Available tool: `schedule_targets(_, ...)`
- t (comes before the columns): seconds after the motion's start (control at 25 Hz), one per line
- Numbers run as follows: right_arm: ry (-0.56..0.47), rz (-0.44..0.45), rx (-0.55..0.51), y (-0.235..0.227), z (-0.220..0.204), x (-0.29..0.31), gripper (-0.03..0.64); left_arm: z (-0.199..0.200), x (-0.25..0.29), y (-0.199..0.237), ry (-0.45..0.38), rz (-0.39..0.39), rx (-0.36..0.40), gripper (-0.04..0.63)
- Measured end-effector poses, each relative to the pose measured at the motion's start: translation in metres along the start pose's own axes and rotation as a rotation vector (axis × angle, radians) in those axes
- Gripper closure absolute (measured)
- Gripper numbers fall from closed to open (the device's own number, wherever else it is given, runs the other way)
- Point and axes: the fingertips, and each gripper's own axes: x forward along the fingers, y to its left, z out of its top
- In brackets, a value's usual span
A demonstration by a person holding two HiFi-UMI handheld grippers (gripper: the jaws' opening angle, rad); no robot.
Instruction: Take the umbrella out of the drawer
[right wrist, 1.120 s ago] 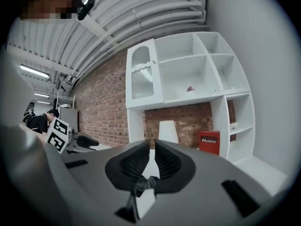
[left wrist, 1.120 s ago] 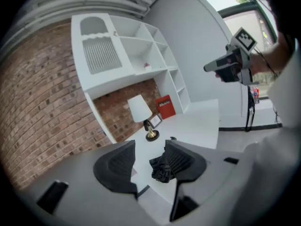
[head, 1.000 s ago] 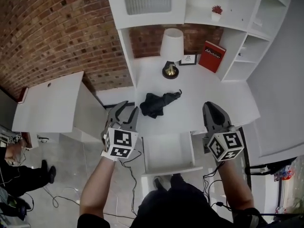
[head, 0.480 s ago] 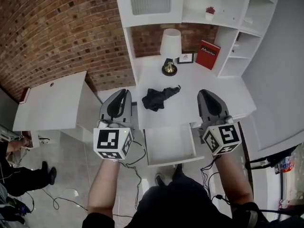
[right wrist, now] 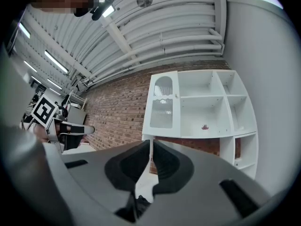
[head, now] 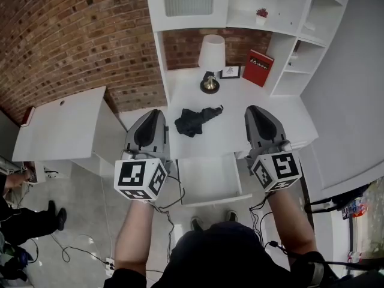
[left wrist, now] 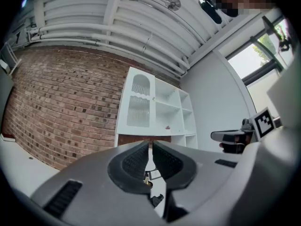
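Observation:
The black folded umbrella (head: 195, 119) lies on the white desk top (head: 282, 122), behind the pulled-out white drawer (head: 211, 201). Nothing shows inside the drawer. My left gripper (head: 154, 114) hovers left of the umbrella, shut and holding nothing. At the umbrella's right, my right gripper (head: 254, 110) is level with it, also shut and empty. In the left gripper view the jaws (left wrist: 151, 147) meet, with a bit of the umbrella (left wrist: 156, 200) below them. The right gripper view shows shut jaws (right wrist: 150, 147) and the umbrella (right wrist: 140, 204) low between them.
A lamp (head: 211, 56), a small picture frame (head: 228, 72) and a red book (head: 259, 66) stand at the desk's back under white shelves with a potted plant (head: 261, 14). A white side table (head: 60, 131) stands left. Cables (head: 78, 245) lie on the floor.
Both grippers rose and moved forward to flank the umbrella. The left gripper's jaws went from open to shut and it rolled upright. The umbrella stayed on the desk.

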Motion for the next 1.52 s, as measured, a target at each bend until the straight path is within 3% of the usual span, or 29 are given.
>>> schedule_targets(0.36,-0.003,0.019,0.011,-0.036,-0.011,-0.007,0.597,-0.005,0.024,-0.021,0.002,0.031,0.004,0.568)
schedule_targets(1.12,0.023,0.002,0.06,-0.136,-0.038,-0.028,0.6,-0.021,0.1,-0.119,0.043,-0.025,0.062,0.568)
schedule_targets(1.52,0.024,0.016,0.069,-0.139,-0.041,-0.012,0.601,-0.025,0.108,-0.109,0.056,-0.013,0.075,0.568)
